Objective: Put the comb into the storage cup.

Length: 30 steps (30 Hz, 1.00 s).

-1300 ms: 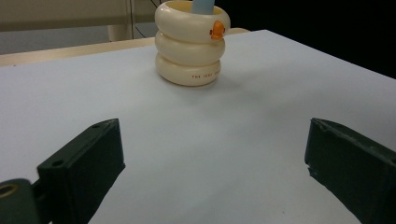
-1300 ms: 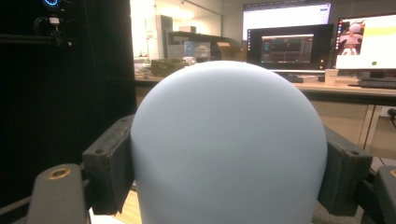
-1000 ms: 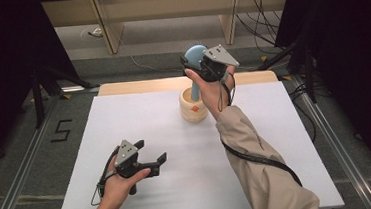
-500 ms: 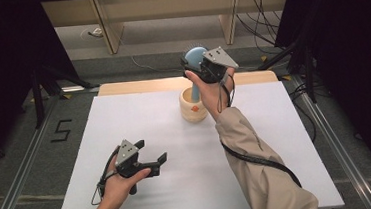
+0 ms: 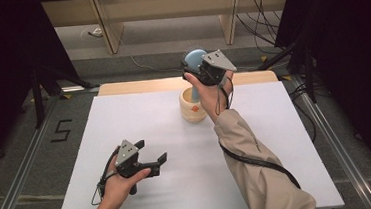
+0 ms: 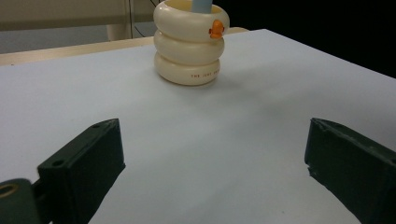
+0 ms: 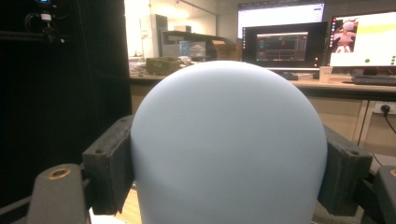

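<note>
Your right gripper clamps blue brush head above cream holder; handle inside holder. Left gripper wide open, empty, well short of holder. Judged: seating or lifting out unfinished.

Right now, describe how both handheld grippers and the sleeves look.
Both the left gripper and the right gripper are black, each with two blocky jaws, a grey three-cornered plate on top and a trailing black cable. The person wears beige long sleeves.

A person wears beige long sleeves. Each hand holds a black two-jaw gripper, left gripper and right gripper. Both carry grey triangular plates and trailing black cables.
</note>
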### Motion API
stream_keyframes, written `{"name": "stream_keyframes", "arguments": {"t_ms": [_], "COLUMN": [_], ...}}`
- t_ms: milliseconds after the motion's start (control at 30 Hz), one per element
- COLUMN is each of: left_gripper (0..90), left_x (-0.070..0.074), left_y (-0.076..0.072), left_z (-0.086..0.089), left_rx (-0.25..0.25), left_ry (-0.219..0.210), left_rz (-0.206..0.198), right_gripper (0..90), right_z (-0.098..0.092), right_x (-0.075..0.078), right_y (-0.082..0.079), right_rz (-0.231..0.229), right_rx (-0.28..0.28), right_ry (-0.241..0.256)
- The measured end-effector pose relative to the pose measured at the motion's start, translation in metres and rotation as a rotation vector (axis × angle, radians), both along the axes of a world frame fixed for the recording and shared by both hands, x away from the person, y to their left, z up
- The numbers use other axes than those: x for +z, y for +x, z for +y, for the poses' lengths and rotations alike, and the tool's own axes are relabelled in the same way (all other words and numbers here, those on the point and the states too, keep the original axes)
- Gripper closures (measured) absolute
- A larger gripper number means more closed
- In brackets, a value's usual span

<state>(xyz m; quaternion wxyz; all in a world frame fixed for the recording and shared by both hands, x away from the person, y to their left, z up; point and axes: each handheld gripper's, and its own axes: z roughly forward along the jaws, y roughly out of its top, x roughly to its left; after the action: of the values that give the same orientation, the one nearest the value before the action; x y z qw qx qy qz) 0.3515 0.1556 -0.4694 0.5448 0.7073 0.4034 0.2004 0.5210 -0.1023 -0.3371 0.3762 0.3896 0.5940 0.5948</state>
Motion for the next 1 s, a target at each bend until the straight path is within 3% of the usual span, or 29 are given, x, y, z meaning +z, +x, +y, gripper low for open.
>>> {"name": "stream_keyframes", "arguments": {"t_ms": [1000], "left_gripper": [4.1], "left_x": [0.000], "left_y": [0.000], "left_z": [0.000], "left_rx": [0.001], "left_ry": [-0.001], "left_rz": [0.001], "right_gripper": [21.2], "right_z": [0.002], "right_x": [-0.015], "right_y": [0.002], "right_rz": [0.006], "right_rx": [-0.021], "right_ry": [0.000]}}
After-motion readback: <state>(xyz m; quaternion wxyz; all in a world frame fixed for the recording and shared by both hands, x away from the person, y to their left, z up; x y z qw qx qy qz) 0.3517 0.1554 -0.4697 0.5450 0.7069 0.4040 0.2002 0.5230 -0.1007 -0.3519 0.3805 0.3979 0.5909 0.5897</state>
